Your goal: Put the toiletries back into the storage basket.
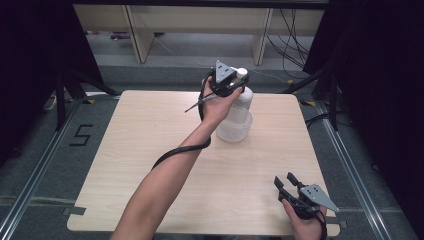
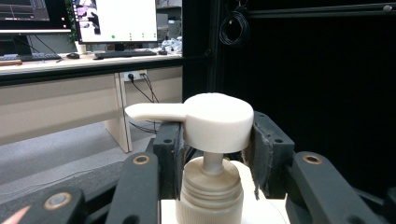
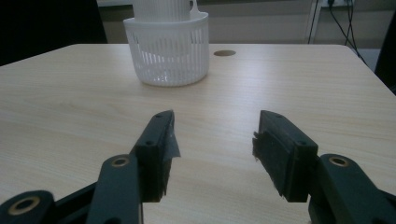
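A white pump bottle [image 1: 241, 106] stands upright in a white slatted basket [image 1: 233, 131] at the far middle of the wooden table [image 1: 145, 150]. My left gripper [image 1: 240, 76] is up at the bottle's top. In the left gripper view its pads [image 2: 173, 151] press from both sides on the round pump head [image 2: 215, 121], whose spout points left. The left gripper [image 2: 215, 142] is shut on that pump head. My right gripper [image 1: 285, 180] rests low near the table's front right corner, open with nothing between its fingers [image 3: 215, 140]. It faces the basket [image 3: 166, 51] and the bottle [image 3: 161, 9].
A small round hole [image 3: 224, 52] lies in the tabletop right of the basket. Beyond the table stand desk legs [image 1: 139, 35] and loose cables [image 1: 292, 45]. Black curtains hang on both sides. A taped "5" [image 1: 81, 135] marks the floor at left.
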The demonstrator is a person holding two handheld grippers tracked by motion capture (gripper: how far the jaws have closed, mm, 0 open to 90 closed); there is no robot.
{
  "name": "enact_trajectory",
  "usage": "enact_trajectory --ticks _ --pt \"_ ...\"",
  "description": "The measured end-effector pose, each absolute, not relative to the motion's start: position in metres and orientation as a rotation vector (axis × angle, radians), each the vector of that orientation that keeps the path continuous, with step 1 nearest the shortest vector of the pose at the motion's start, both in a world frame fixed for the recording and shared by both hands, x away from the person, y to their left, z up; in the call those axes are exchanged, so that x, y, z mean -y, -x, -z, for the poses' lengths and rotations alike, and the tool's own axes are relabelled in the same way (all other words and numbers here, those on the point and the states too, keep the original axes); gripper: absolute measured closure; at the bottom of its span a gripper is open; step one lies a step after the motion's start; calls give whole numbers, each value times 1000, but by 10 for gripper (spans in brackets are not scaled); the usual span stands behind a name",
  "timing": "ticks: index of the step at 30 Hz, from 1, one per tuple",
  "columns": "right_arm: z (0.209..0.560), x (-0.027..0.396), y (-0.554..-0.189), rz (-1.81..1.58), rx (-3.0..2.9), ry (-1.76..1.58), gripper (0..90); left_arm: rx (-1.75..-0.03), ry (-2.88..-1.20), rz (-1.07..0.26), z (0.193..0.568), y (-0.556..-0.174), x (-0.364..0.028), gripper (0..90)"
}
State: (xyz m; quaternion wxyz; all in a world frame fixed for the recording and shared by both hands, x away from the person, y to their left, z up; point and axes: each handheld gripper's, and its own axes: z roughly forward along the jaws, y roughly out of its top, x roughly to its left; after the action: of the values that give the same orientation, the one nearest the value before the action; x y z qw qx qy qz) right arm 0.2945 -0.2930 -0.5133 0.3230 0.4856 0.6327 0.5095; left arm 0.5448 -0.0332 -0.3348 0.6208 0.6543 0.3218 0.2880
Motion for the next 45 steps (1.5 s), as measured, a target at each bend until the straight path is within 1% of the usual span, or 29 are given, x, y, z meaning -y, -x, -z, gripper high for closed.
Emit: enact_trajectory --ticks 45 --pt "513 293 -294 -1337 -1662 -1268 475 -766 -1545 -647 359 -547 34 593"
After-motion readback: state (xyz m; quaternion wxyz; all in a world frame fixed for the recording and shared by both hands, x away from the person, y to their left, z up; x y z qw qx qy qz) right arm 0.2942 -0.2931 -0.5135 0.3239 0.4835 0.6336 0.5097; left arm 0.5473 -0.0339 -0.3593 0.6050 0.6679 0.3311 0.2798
